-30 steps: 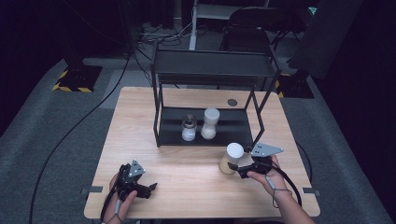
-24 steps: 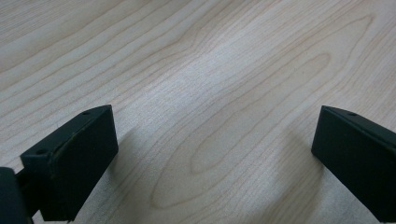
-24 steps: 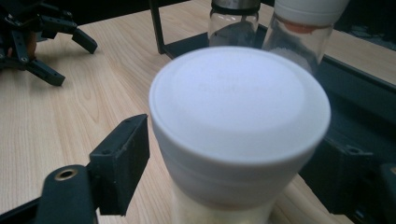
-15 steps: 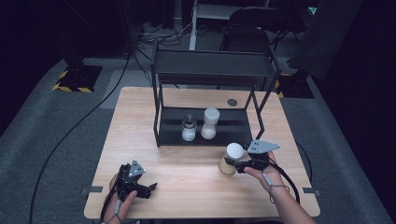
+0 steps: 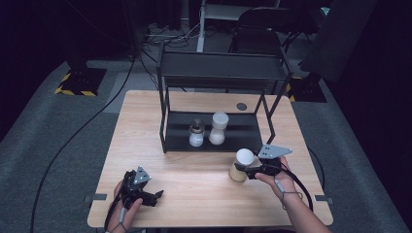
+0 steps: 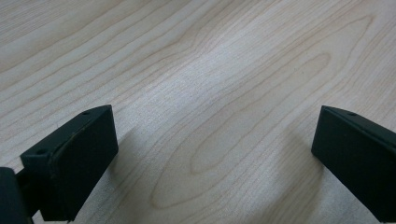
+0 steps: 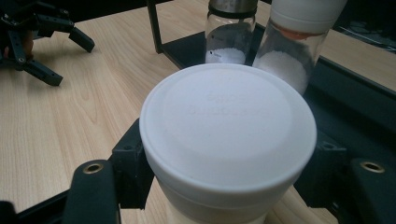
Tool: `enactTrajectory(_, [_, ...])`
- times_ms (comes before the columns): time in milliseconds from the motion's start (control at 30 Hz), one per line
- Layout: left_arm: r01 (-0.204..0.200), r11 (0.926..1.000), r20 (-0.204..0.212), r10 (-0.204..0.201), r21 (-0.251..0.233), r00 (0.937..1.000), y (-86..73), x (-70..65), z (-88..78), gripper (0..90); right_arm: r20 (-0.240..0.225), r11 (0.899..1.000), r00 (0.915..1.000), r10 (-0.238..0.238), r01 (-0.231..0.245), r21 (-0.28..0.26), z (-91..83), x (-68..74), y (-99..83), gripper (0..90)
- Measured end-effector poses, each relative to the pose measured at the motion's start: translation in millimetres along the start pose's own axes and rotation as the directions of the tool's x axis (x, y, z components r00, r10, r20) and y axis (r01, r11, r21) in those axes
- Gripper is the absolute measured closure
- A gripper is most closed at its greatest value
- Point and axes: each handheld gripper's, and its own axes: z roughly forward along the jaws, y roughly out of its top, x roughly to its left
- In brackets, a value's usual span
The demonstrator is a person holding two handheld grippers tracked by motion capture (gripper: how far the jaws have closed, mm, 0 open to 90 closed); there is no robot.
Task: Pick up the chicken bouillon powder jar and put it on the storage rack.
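While the right gripper [image 5: 243,171] is clamping the white-lidded jar [image 5: 241,165] at lower right of frame, the left gripper [image 5: 154,195] is resting jaws-apart on the counter [image 5: 194,170] at lower left.

Only lettering: faint embossed text, two lines, on the white lid [image 7: 228,133] clamped in the right claw [image 7: 224,163]. Too shallow and blurred to read. The two jars [image 7: 231,32] beyond that claw carry no readable labels. Yellow-black hazard striping on a floor plate [image 5: 75,90], no text.
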Motion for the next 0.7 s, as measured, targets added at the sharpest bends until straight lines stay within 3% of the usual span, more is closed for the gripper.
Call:
enactTrajectory(400, [0.001,1.0,0.0,-0.001,-0.001,1.0,-0.1,-0.1,0.0,0.4,0.017,1.0,0.9997,-0.018,0.018,-0.012,-15.5,-7.8,20.6,33.9])
enactTrajectory(700, [-0.002,1.0,0.002,0.002,0.0,1.0,-0.6,-0.2,-0.4,0.4,0.03,0.997,0.9994,-0.015,0.017,-0.071,-22.1,-16.3,31.6,33.9])
